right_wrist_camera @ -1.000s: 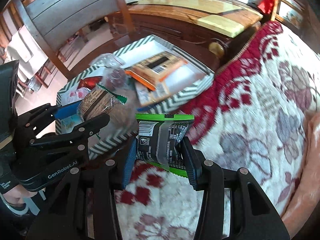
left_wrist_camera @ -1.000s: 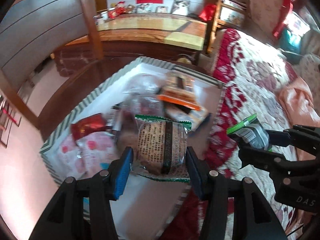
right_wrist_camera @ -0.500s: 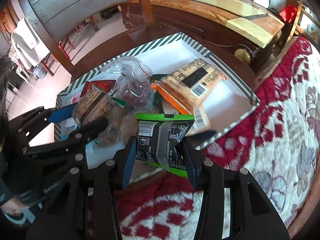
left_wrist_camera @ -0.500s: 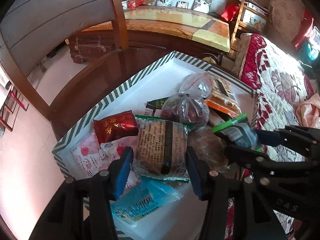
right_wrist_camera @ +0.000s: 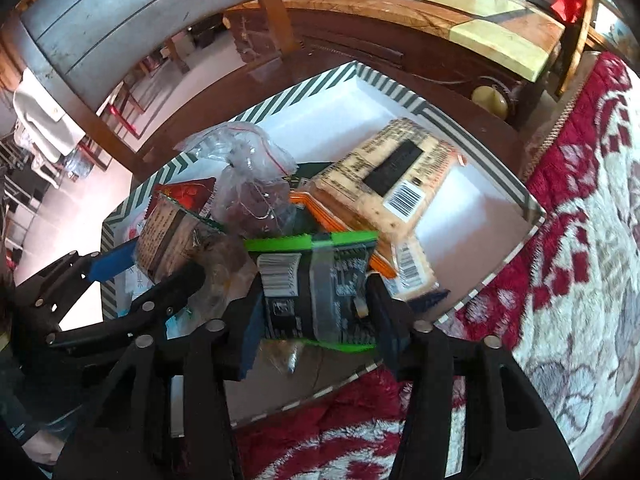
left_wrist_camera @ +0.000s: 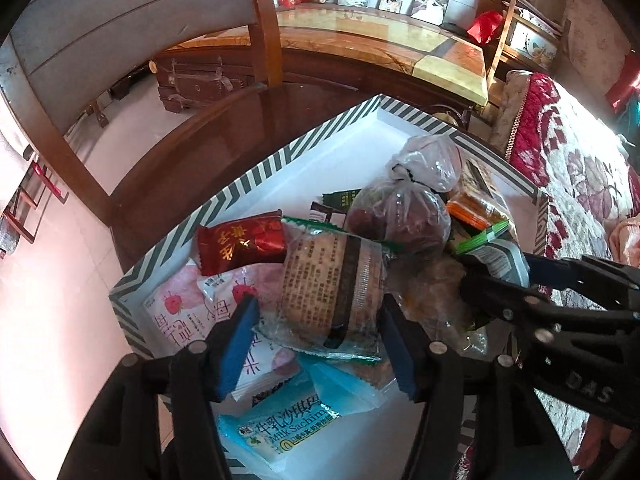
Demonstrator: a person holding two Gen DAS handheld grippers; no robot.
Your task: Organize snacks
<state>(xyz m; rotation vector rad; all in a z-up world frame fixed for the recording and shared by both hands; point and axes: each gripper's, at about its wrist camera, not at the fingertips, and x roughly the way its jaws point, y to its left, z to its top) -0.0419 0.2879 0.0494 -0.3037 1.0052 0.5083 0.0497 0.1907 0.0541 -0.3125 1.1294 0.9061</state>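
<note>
Jaws of both grippers, angled steeply down over striped box [left_wrist_camera: 256,178], just opening; snack packets between, pads clear.

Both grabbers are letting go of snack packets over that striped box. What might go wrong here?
The left gripper and right gripper have just been opening, each with a packet between its jaws.

1. The green packet hangs near the box edge by the blanket; it might slide out.

2. The brown packet lands on a heap, so it may tumble.

3. The grippers are close together; they might bump.
</note>
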